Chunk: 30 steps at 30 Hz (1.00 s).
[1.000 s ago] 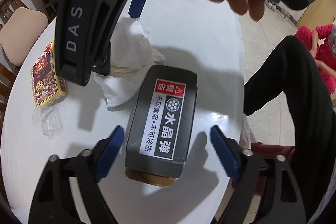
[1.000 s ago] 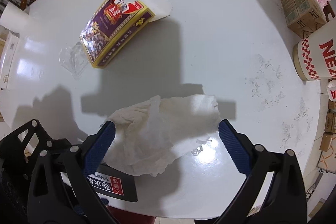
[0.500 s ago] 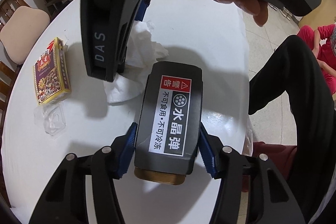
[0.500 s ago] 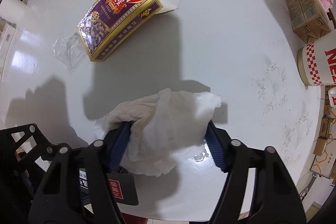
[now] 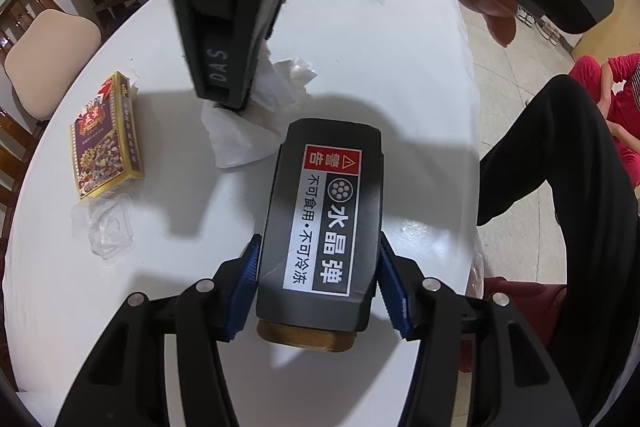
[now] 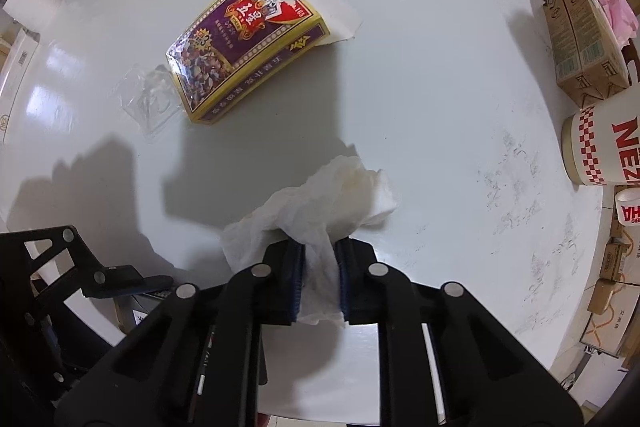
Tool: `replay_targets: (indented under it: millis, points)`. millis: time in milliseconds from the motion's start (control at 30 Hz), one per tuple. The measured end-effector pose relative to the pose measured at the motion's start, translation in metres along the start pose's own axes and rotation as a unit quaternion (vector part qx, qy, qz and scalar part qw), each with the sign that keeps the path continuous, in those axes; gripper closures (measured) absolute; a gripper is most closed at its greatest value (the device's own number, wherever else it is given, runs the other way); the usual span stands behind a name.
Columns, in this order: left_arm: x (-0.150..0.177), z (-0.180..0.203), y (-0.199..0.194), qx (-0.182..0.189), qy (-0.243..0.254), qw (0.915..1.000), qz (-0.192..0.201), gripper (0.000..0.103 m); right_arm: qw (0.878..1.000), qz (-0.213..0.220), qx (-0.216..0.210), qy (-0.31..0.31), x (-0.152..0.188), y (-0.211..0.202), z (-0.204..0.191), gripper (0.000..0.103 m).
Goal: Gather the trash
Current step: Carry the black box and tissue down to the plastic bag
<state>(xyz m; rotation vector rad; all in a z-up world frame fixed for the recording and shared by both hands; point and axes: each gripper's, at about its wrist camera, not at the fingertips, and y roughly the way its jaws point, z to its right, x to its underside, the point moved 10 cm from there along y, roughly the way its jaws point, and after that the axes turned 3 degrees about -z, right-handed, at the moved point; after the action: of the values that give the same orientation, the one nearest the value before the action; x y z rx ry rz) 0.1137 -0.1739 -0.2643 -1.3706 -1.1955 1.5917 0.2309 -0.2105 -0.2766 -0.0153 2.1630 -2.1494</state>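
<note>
Both hand-held grippers loaded: tissue & black box.
Right hand-held gripper (image 6: pixel 320 277) pinched tight on crumpled tissue (image 6: pixel 324 203), most of it bunched on the desk (image 6: pixel 440 67) just ahead of the pads; soft, v. light, prob. tears if tugged, so grab the thick wad, not a loose corner. Left hand-held gripper (image 5: pixel 318 285) clamps black box (image 5: pixel 326 211) across its long sides near the lower end; stiff, smooth card, may slip, looks heavier. Purple card pack (image 6: pixel 244 51) & clear plastic wrapper (image 6: pixel 150 99) lie beyond, touching; wrapper flimsy, slippery.
</note>
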Motion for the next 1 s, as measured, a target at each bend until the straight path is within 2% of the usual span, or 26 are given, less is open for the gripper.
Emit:
replay_targets:
  millis: [500,1000]
  points:
    - [-0.002,-0.010,-0.012,-0.020,-0.012,0.9997,0.007,0.050,1.000,0.014,-0.007,-0.003,0.007,-0.013,0.021,0.091]
    - [-0.006,-0.001,-0.046,-0.037,-0.023,0.9988,0.024,0.050,0.998,0.060,-0.020,-0.005,0.026,-0.056,0.034,0.091]
